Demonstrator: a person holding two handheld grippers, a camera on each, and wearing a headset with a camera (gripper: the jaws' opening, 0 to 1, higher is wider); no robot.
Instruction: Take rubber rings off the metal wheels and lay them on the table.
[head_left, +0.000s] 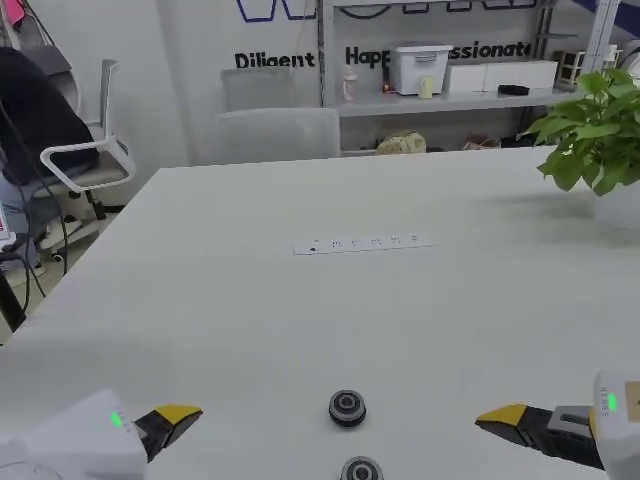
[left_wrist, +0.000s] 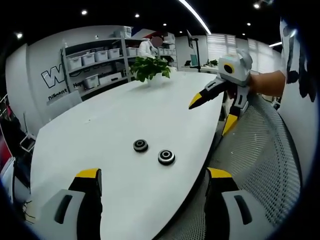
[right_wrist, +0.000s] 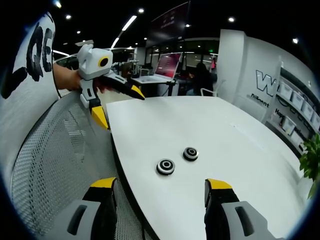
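A: Near wheel (head_left: 361, 469)?
B: Cut by the head view's bottom edge.
A: The claws?
B: Left claw (head_left: 178, 415) and right claw (head_left: 500, 416) both run off that view's edges.
A: Rubber rings (head_left: 334, 409)?
B: Too small to make out there.

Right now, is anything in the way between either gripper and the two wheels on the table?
Nothing visible. The far wheel and near wheel sit on bare table between the left gripper and right gripper, both open. The power strip lies farther back, off either path.
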